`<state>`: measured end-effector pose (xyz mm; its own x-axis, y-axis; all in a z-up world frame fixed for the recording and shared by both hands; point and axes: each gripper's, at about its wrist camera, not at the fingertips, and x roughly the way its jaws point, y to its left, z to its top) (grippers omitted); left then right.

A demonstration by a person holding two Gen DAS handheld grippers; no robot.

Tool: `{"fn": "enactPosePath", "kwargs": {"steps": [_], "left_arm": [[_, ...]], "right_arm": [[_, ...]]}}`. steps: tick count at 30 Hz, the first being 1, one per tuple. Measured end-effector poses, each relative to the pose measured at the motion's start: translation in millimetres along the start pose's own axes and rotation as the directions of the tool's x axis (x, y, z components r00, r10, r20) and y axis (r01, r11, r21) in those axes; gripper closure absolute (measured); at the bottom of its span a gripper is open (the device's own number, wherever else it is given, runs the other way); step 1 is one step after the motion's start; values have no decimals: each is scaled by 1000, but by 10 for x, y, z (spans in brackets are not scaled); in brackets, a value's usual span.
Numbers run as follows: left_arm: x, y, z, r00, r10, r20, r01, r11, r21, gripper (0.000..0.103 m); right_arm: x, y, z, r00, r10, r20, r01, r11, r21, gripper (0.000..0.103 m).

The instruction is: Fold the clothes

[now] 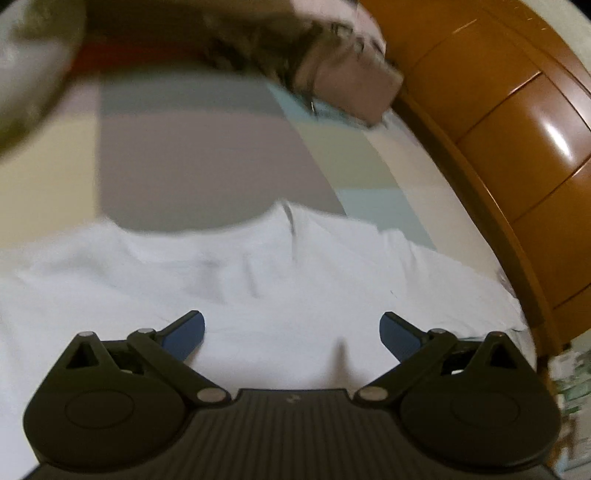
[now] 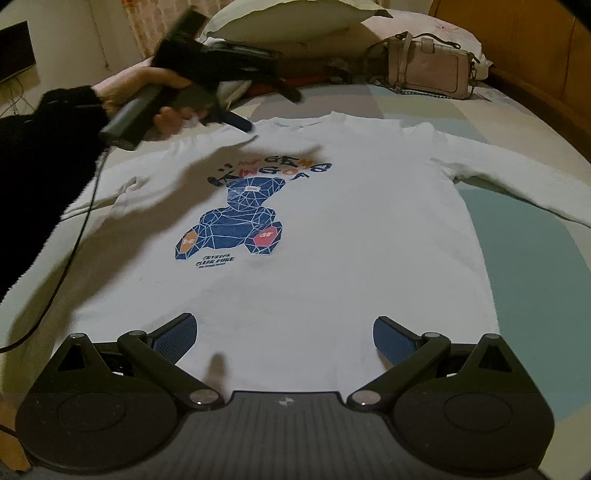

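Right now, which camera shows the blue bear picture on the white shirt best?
The right wrist view. There the white long-sleeved shirt lies flat on the bed, its blue geometric bear print sharp and whole. The left wrist view shows only blurred plain white cloth, no bear.

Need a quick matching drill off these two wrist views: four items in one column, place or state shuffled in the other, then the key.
Items:
1. white shirt
2. handbag
3. pillow
4. left gripper

Places or states:
A. at the head of the bed, behind everything else
B. spread flat, print side up, sleeves out
C. held in a hand above the shirt's collar area, jaws apart
D. lying on the bed beyond the collar, near the wooden headboard

Pairs: 1-B, 2-D, 3-A, 4-C
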<state>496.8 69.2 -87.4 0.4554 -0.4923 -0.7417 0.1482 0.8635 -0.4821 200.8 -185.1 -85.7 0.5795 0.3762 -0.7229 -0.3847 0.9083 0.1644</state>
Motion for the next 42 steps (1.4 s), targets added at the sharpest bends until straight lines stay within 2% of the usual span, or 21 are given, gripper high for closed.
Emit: {"fn": "enactPosePath", "kwargs": {"steps": [2,4,7,10,12,16,18,21,24,28,34,37,39,42], "left_arm": [[154,21,41,1000,10,0,-10,1000,-22,2],[180,13,71,996,57,71,-54,998,-35,2],[278,10,185,990,84,116,-77,995,-63,1],[195,-110,218,976,170,137,-169,985,-16,1],[111,-175,191,971,193,139,-195,981,0,2],[-78,-406,61,978,156,136,-166,984,65,1],[-177,-579,-67,983,152,102,-165,978,129,1],[-167,-776,-273,995,97,-7,-94,974,204,1],[-53,-880,-451,994,57,-90,-35,972,232,1],[236,-839,-488,988,108,-112,-83,974,209,1],[377,-767,-380,988,151,-17,-146,975,168,1],[347,-785,-345,985,172,-2,-170,976,140,1],[219,-846,-368,986,166,6,-165,975,151,1],[-186,-1001,-545,986,162,41,-167,963,213,1]], "right_arm": [[-15,-22,-8,1000,-2,2,2,1000,2,0],[-31,-60,-19,1000,-2,5,2,1000,11,0],[-54,-93,-31,1000,-2,10,2,1000,16,0],[-79,-124,-41,1000,-3,15,3,1000,20,0],[-114,-137,-43,1000,-5,23,4,1000,23,0],[-169,-140,-52,1000,-13,28,12,1000,29,0],[-176,-130,-67,1000,-17,22,16,999,29,0],[-192,-129,-85,1000,-12,17,11,999,38,0],[-222,-152,-94,1000,7,21,-8,998,61,0],[-262,-168,-111,1000,4,26,-5,998,62,0],[-341,-244,-139,999,-19,39,16,997,79,0],[-414,-265,-147,998,-34,44,29,995,96,0],[-501,-258,-159,997,-45,58,39,995,96,0],[-642,-232,-191,995,-67,70,60,994,92,0]]}}
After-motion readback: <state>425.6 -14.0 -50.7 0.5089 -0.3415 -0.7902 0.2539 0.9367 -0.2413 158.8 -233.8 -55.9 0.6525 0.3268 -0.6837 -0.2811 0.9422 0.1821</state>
